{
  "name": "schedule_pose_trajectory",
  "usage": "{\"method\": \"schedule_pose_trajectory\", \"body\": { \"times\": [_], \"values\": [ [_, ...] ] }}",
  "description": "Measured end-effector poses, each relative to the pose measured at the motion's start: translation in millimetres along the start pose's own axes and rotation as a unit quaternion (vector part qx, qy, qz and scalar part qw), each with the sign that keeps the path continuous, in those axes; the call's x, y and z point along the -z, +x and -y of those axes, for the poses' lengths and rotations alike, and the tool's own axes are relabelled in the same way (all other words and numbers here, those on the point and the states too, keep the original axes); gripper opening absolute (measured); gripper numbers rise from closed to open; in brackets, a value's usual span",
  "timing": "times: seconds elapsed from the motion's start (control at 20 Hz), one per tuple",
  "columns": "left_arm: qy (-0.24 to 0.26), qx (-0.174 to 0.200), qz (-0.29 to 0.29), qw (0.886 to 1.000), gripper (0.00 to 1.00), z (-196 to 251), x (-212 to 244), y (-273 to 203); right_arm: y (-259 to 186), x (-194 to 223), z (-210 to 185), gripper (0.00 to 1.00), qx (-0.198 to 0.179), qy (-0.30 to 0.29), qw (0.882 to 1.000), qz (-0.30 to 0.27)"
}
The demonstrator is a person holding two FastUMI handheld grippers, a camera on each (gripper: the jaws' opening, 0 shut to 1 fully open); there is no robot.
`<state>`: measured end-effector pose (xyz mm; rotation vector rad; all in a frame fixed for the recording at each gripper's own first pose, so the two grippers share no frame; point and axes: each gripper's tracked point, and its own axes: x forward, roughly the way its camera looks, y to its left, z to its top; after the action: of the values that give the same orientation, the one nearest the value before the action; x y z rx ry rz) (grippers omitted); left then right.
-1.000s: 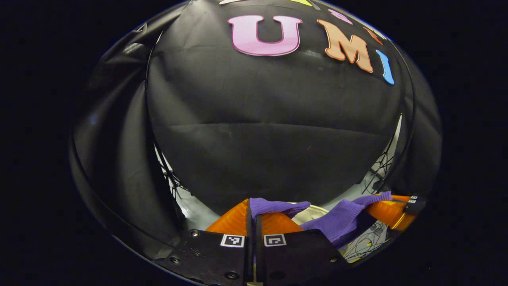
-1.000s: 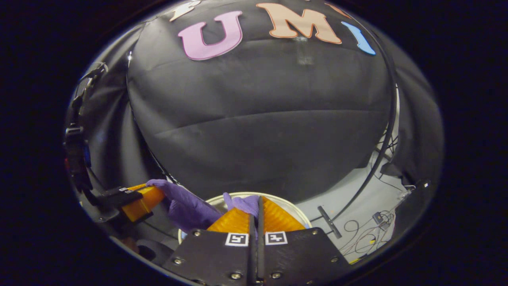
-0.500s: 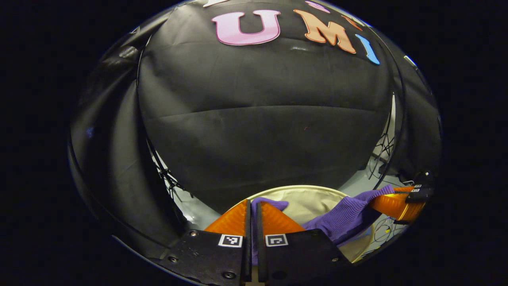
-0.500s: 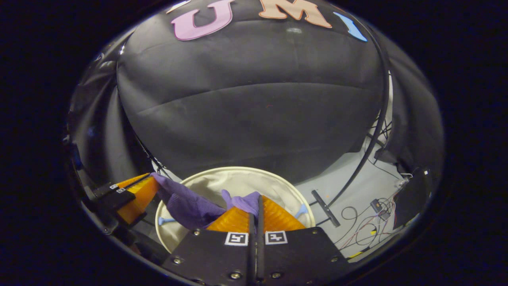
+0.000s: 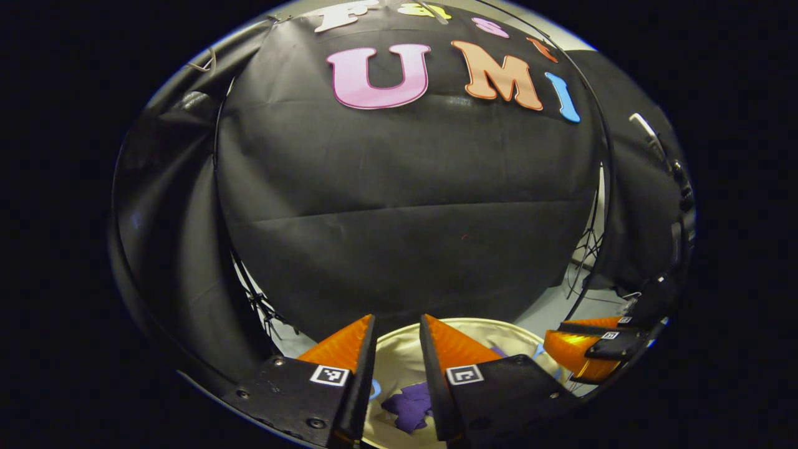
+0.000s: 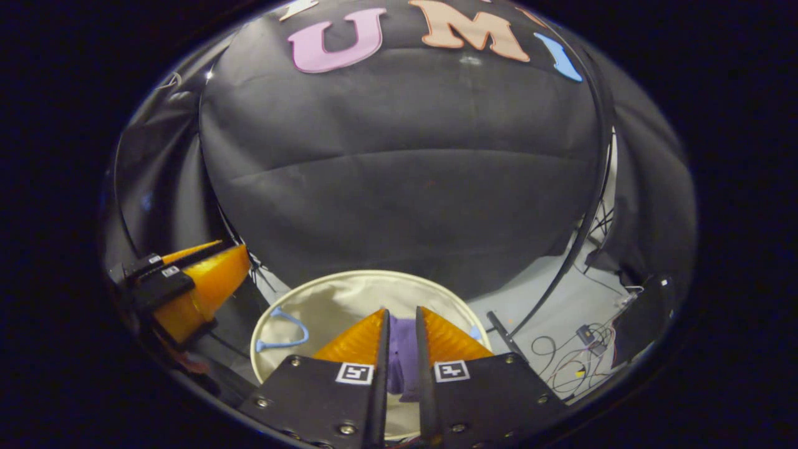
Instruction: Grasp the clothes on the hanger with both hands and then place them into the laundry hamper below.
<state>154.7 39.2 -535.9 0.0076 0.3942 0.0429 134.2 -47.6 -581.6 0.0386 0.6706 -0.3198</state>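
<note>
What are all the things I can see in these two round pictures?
Purple garment: one, purple, lying crumpled inside the hamper.
Laundry hamper: one, cream, round, on the floor below both grippers.
Hamper handle: one clearly seen, light blue, at the hamper's rim.
Cables: several, dark, on the pale floor beside the hamper.
Black cloth wall: one, black, behind everything.
Left gripper: one, open above the hamper.
Right gripper: one, open above the garment.

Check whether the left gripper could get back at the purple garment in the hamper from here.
Probably yes: left gripper is open over the hamper, and the purple garment lies uncovered beneath its fingers.
</note>
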Motion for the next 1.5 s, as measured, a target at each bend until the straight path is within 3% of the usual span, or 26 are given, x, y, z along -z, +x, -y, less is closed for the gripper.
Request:
{"method": "schedule_pose_trajectory", "body": {
  "times": [0.1, 0.15, 0.2, 0.25, 0.3, 0.5, 0.7, 0.95, 1.35, 1.45, 1.5],
  "values": [
    [-0.010, 0.003, 0.004, 1.000, 0.58, -2, -12, -8, -8, -19, -4, 0.29, -0.005, -0.010, 1.000, 0.015],
    [-0.014, -0.001, 0.008, 1.000, 0.64, -6, -16, -12, -12, -26, -1, 0.41, 0.002, -0.022, 0.999, 0.025],
    [-0.017, 0.000, 0.008, 1.000, 0.81, -7, -18, -13, -16, -32, 0, 0.42, 0.003, -0.033, 0.999, 0.034],
    [-0.022, -0.002, 0.005, 1.000, 0.90, -10, -19, -16, -23, -36, -5, 0.55, 0.002, -0.037, 0.998, 0.040],
    [-0.025, 0.002, -0.001, 1.000, 0.99, -10, -17, -17, -27, -38, -8, 0.63, 0.001, -0.040, 0.998, 0.043],
    [-0.031, -0.013, -0.015, 0.999, 0.98, -24, -13, -22, -38, -37, -8, 0.99, 0.014, -0.031, 0.998, 0.051],
    [-0.050, 0.011, -0.023, 0.998, 0.97, -15, -17, -30, -40, -43, -13, 0.99, 0.006, -0.020, 0.998, 0.058],
    [-0.050, 0.012, -0.019, 0.999, 0.97, -20, -36, -41, -49, -72, -3, 0.98, 0.014, 0.004, 0.996, 0.087],
    [-0.069, -0.012, -0.001, 0.998, 0.97, -41, -89, -54, -82, -131, 6, 0.98, 0.019, 0.010, 0.992, 0.126],
    [-0.062, -0.020, 0.014, 0.998, 0.92, -48, -110, -59, -94, -149, 8, 0.99, 0.027, 0.015, 0.990, 0.138],
    [-0.061, -0.019, 0.016, 0.998, 0.96, -49, -118, -61, -100, -158, 5, 0.99, 0.024, 0.015, 0.989, 0.144]
  ]
}}
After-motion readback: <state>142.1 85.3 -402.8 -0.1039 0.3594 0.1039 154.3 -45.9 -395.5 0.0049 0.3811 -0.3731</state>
